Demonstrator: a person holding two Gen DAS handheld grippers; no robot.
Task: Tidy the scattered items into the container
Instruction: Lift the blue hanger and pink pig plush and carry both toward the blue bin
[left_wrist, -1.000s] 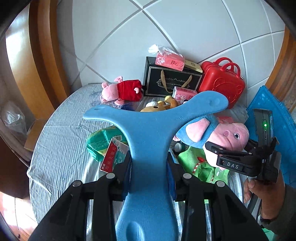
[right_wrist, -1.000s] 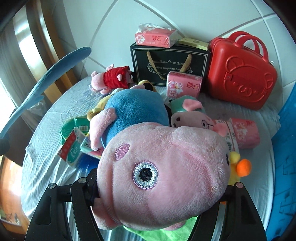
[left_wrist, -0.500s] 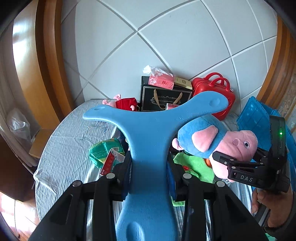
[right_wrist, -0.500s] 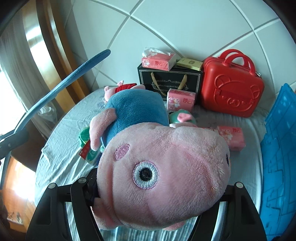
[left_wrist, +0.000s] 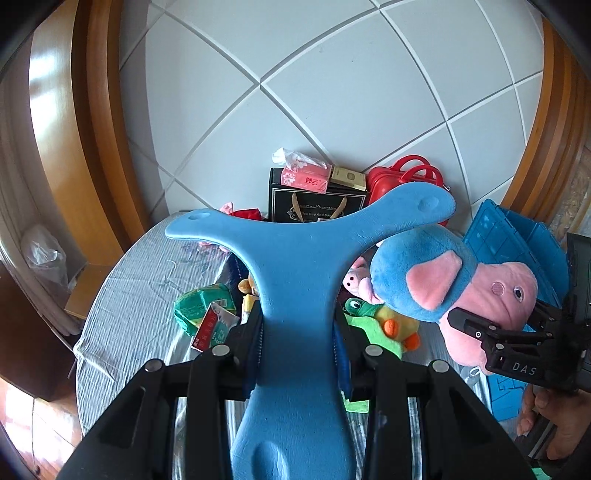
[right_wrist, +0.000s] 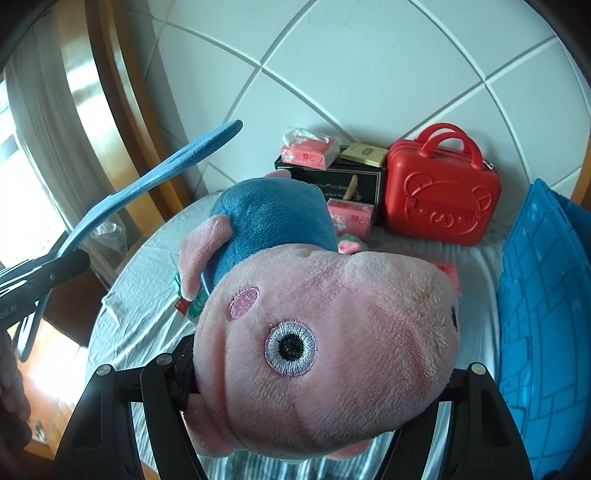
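Note:
My left gripper (left_wrist: 297, 332) is shut on the stem of a flat blue T-shaped foam piece (left_wrist: 295, 266), held high above the table; its arms spread out ahead of the fingers. From the right wrist view the foam piece (right_wrist: 166, 173) shows edge-on at the left. My right gripper (right_wrist: 321, 369) is shut on the head of a pink pig plush in a blue shirt (right_wrist: 332, 332), also lifted clear of the table. In the left wrist view the plush (left_wrist: 461, 288) hangs in the right gripper (left_wrist: 495, 325) just in front of the blue plastic crate (left_wrist: 517, 251), which lies at the table's right side (right_wrist: 543, 314).
On the round table with striped cloth (left_wrist: 129, 314) lie a green packet (left_wrist: 203, 302), a frog-and-duck plush (left_wrist: 384, 325) and a small pig plush (left_wrist: 354, 284). At the back stand a black gift bag (right_wrist: 354, 181), tissue packs (right_wrist: 310, 151) and a red case (right_wrist: 439, 199). Wooden frames flank the tiled wall.
Both grippers have risen and pulled back with the foam piece and the pig plush still held; the table and its items look smaller and farther below.

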